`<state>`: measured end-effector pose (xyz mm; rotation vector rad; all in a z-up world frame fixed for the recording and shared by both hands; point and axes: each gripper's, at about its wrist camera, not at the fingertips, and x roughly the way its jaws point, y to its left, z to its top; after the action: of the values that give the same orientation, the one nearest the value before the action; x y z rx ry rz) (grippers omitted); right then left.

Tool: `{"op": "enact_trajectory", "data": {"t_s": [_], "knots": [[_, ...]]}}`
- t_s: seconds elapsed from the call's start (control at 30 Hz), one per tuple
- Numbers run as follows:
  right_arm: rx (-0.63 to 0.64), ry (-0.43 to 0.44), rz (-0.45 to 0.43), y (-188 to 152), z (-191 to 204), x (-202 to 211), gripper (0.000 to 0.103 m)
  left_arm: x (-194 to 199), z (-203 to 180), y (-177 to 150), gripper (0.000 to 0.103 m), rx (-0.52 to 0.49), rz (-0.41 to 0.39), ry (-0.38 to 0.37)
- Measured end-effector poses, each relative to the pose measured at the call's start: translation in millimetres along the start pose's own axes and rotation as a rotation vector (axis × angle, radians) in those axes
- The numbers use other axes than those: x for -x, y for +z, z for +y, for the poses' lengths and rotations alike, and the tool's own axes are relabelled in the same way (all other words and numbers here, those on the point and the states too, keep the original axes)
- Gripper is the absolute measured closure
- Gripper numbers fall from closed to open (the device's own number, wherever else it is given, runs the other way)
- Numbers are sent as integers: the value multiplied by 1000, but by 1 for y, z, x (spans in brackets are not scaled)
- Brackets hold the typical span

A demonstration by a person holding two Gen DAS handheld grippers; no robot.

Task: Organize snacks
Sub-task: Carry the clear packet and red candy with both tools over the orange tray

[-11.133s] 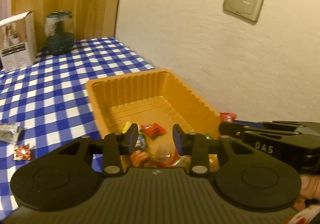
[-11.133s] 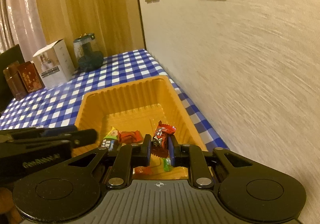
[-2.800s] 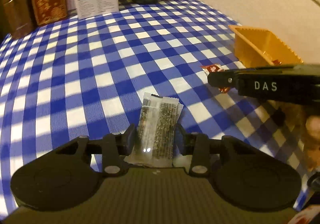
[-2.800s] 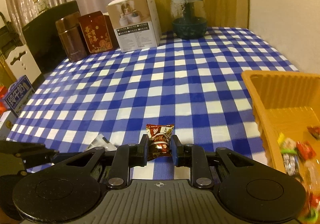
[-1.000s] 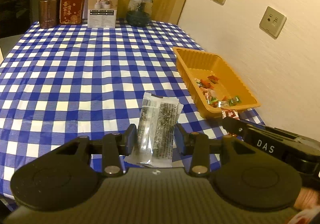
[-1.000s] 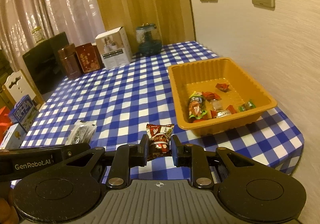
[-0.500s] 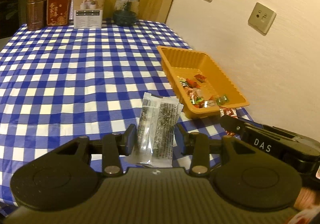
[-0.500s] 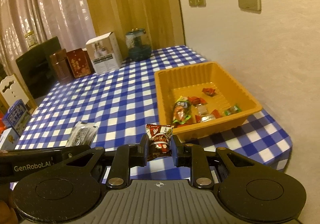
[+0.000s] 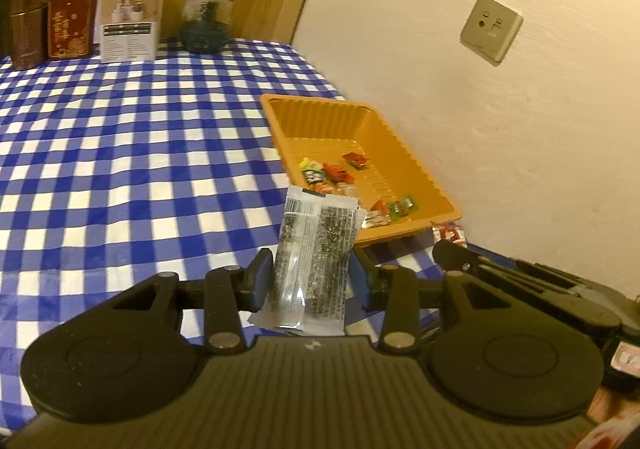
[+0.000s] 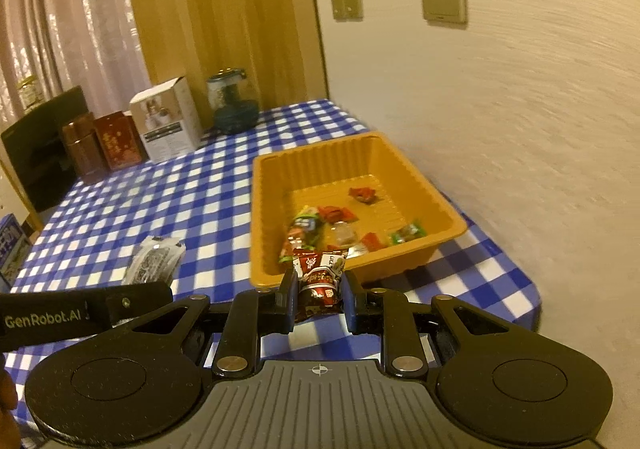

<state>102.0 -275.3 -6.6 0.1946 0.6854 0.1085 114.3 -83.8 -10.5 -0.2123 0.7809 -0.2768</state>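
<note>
The table (image 9: pixel 120 153) in blue check now fills less of both views, and the orange tray (image 10: pixel 400 165) sits nearer ahead than a second ago: both loads are being carried toward it, so drop-off looks close. The left gripper (image 9: pixel 310 281) has its fingers clamped on a clear packet (image 9: pixel 316 261), long axis pointing away toward the tray. The right gripper (image 10: pixel 318 299) pinches a red packet (image 10: pixel 318 281) narrowly, upright, just short of the tray's near wall.
</note>
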Motion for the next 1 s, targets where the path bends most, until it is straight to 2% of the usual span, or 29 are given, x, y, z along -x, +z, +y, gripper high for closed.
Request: {"op": "enact_trajectory", "data": {"t_s": [0.5,1.0], "knots": [[5,-40,3,13,-24,-19,80,-34,-29,26,65,-29,11,-63],[52,-41,-5,50,-43,-69,80,-91,-25,58,65,-24,20,-85]]}}
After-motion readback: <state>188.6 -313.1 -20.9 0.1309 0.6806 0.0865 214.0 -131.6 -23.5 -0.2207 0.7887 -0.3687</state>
